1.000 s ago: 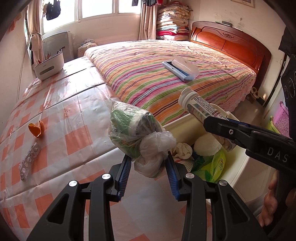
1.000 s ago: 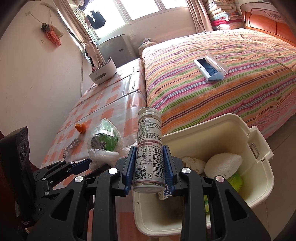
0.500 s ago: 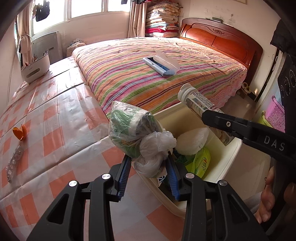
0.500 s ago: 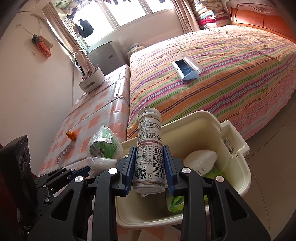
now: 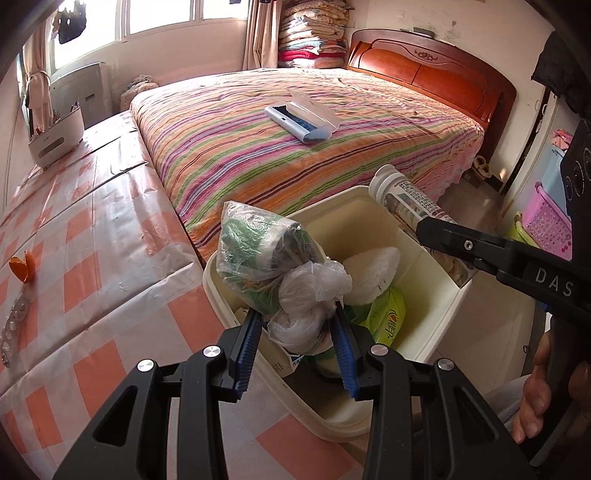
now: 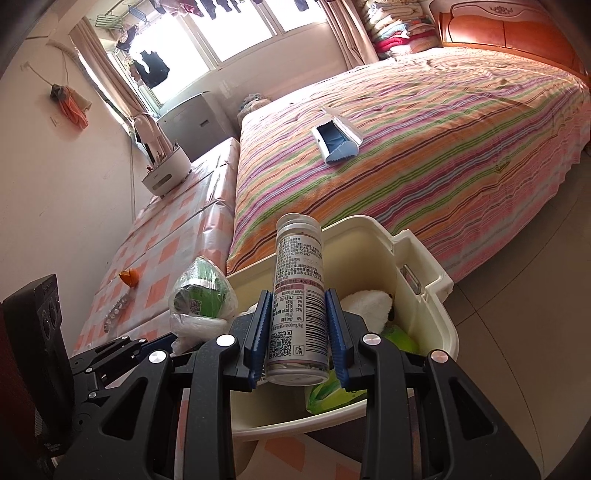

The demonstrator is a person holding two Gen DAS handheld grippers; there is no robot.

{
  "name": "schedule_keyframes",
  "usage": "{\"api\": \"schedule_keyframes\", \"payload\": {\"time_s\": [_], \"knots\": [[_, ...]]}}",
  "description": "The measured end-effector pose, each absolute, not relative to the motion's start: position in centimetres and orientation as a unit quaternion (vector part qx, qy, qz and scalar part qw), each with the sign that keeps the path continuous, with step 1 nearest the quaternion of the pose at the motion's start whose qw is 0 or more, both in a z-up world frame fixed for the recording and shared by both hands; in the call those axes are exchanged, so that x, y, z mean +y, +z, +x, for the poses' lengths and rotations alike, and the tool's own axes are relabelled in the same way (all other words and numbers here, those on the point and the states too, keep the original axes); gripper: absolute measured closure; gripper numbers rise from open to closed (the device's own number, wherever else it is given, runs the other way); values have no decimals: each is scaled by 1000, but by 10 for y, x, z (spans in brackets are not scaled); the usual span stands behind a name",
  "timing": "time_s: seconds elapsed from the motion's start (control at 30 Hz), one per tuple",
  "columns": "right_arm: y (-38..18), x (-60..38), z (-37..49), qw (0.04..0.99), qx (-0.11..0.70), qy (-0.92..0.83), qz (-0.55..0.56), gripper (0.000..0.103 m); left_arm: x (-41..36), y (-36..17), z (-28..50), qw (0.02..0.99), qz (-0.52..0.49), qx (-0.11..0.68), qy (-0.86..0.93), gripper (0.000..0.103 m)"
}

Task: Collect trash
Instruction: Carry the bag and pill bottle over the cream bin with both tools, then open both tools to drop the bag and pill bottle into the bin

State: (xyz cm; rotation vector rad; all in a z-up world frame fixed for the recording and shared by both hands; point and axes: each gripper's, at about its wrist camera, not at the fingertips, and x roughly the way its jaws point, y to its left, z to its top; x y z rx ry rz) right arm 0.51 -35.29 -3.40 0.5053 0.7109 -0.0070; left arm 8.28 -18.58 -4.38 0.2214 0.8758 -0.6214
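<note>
My left gripper [image 5: 297, 352] is clamped on a knotted clear plastic bag [image 5: 280, 273] with green packaging inside, held over the near-left rim of the cream bin [image 5: 447, 299]. My right gripper [image 6: 297, 341] squeezes a white labelled bottle [image 6: 298, 295], upright above the bin. Inside lies something white and fluffy, possibly cloth, beside green wrappers.

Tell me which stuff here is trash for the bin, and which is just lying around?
Job:
knotted plastic bag in the left gripper
bottle in the right gripper
cream bin
orange peel
blister pack

Lying about:
lint brush
white caddy
folded blankets
</note>
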Motion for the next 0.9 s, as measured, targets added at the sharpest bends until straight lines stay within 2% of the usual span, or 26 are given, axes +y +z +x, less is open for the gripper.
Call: {"api": "schedule_keyframes", "payload": {"time_s": [0.57,0.7,0.8,0.87,0.9], "knots": [[-39,-361,0,904,345,-21,253,75,-207,-56,78,840,122,427,-312,65],[-39,-360,0,904,343,-23,254,73,-207,-55,77,844,122,419,-310,57],[-39,-361,-1,904,341,-25,256,72,-205,-52,77,851,119,409,-306,56],[-38,-362,-2,906,337,-29,256,70,-205,-51,77,853,125,409,-300,48],[-37,-363,-3,906,334,-31,258,63,-205,-50,77,853,124,410,-298,41]]}}
